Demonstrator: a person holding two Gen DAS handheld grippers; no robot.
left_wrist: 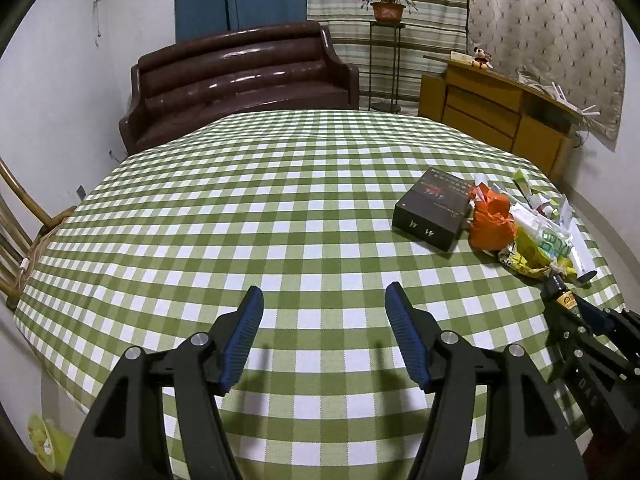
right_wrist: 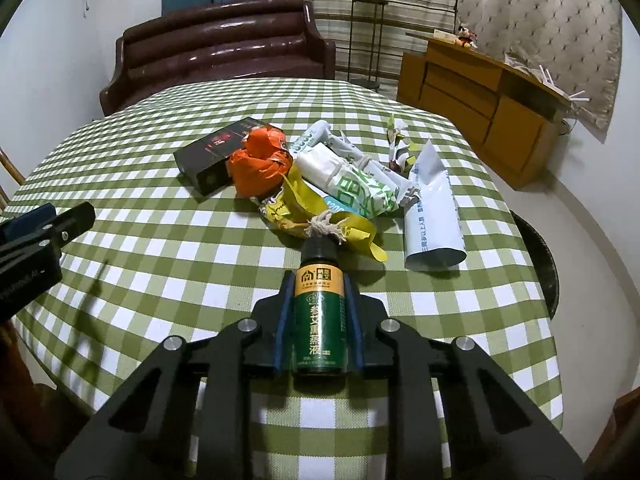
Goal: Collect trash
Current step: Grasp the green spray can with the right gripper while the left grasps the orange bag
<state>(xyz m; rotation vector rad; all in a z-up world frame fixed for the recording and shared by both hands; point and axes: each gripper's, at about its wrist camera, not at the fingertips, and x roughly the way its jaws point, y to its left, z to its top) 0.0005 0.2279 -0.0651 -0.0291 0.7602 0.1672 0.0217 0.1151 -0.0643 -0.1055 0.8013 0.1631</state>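
Observation:
A small green bottle with a gold label band and black cap lies lengthwise between the blue pads of my right gripper, which is shut on it just above the green checked tablecloth. Just beyond the cap lies a trash pile: a crumpled orange wrapper, a yellow wrapper, a white-and-green bag and a white mailer. My left gripper hovers open over bare cloth, nothing between its fingers. In the left wrist view, the right gripper and the pile are at the right.
A black box lies against the orange wrapper. Behind the table stand a brown leather sofa, a plant stand and a wooden cabinet. A rattan chair sits at the left edge, a dark stool at the right.

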